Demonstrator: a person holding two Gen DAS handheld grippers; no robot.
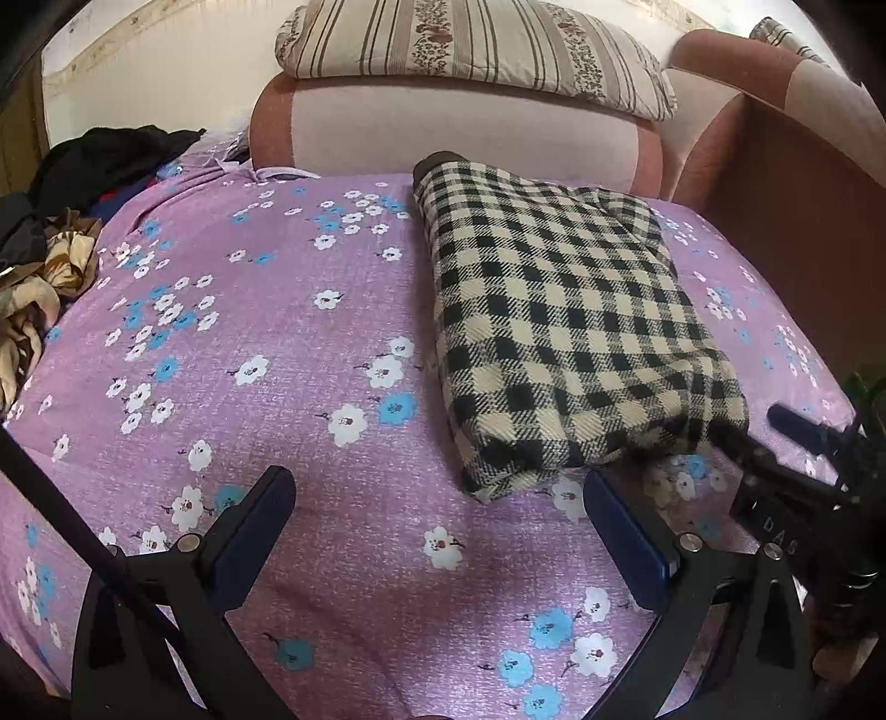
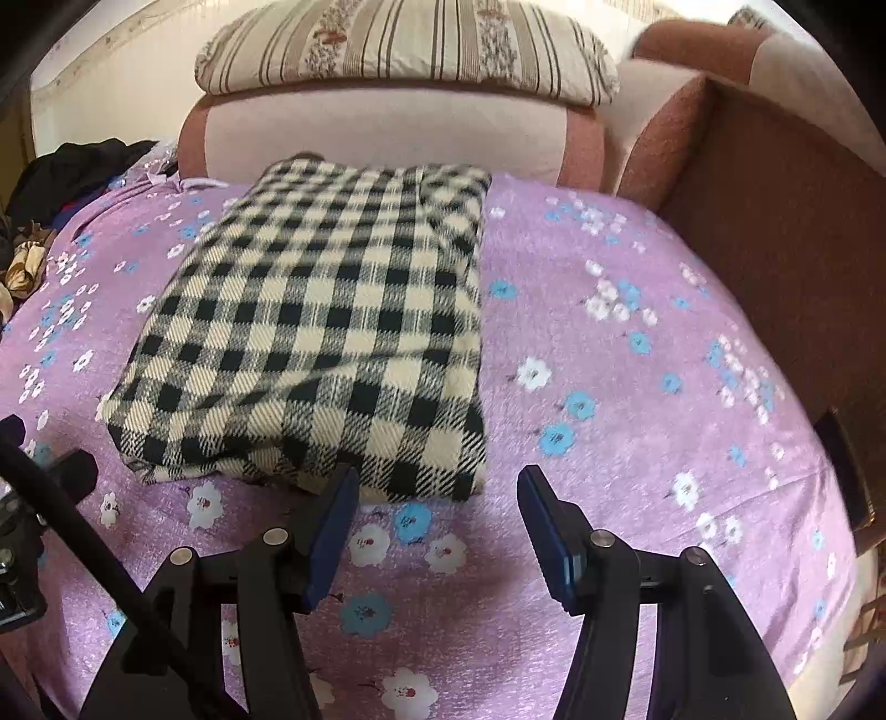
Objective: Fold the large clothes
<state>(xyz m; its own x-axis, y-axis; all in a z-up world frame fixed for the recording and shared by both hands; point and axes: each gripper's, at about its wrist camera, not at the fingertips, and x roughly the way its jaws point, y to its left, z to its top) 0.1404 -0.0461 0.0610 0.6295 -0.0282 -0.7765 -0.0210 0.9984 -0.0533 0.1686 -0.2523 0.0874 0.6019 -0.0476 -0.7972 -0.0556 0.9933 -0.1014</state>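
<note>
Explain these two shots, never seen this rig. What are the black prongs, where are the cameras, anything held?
There is no robot arm: a person holds a two-finger gripper in each hand, and each carries a fisheye camera looking forward along its fingers. The black prongs with blue pads are those fingers.

One picture comes from the left gripper, the other from the right gripper. Both have their jaws open over the purple floral bedsheet, and nothing is held.

On the sheet lies a folded black-and-cream checked garment. A heap of unfolded clothes sits at the far left, and a striped pillow rests on the pink sofa back behind.
</note>
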